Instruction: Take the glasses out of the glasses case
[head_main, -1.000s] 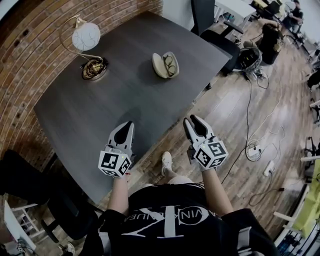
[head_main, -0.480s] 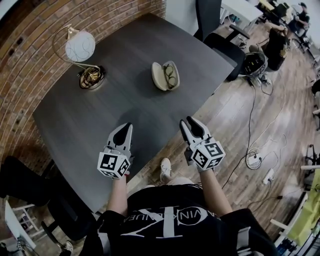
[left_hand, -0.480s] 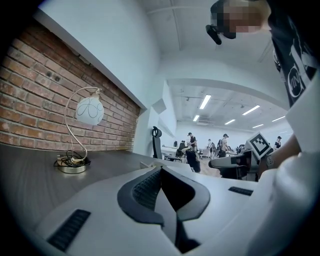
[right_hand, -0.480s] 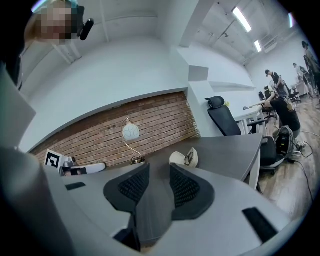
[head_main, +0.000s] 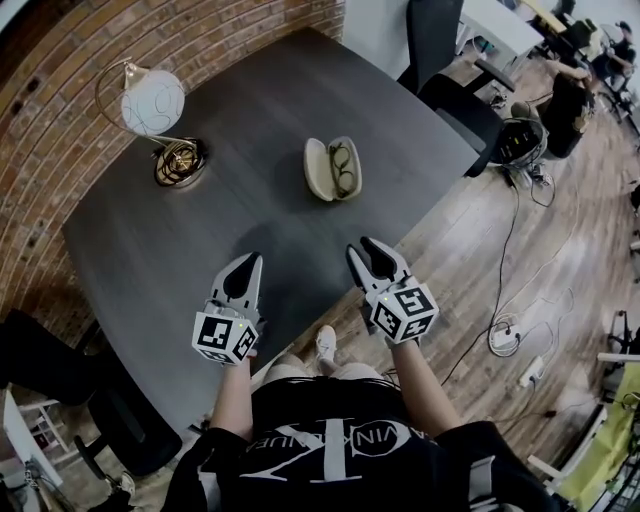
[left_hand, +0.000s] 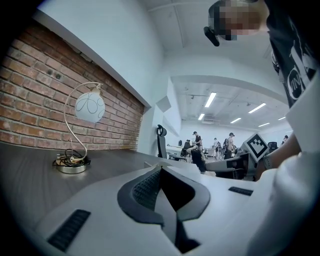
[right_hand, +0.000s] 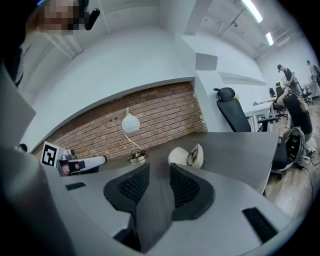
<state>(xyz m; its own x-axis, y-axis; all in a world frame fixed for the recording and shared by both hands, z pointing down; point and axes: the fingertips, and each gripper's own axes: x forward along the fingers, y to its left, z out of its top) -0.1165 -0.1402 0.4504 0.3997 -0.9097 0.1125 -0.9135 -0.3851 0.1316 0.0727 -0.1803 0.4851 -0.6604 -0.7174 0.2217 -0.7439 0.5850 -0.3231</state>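
An open cream glasses case (head_main: 332, 168) lies on the dark table (head_main: 250, 225), and dark-rimmed glasses (head_main: 343, 167) rest in its right half. Both grippers hover at the near table edge, well short of the case. My left gripper (head_main: 248, 262) has its tips together and holds nothing. My right gripper (head_main: 364, 247) is open by a narrow gap, also empty. In the right gripper view the case (right_hand: 180, 156) and glasses (right_hand: 192, 157) sit just beyond the open right gripper (right_hand: 159, 172). The left gripper view shows the left gripper (left_hand: 161, 172) but not the case.
A table lamp with a white globe (head_main: 152, 103) and a coiled cable at its base stands at the table's far left, by the brick wall. A black office chair (head_main: 455, 85) is past the far right corner. Cables lie on the wooden floor to the right.
Both grippers have drifted a little forward and to the left over the near table edge. The case now sits lower in the head view. Neither gripper's jaws have changed.
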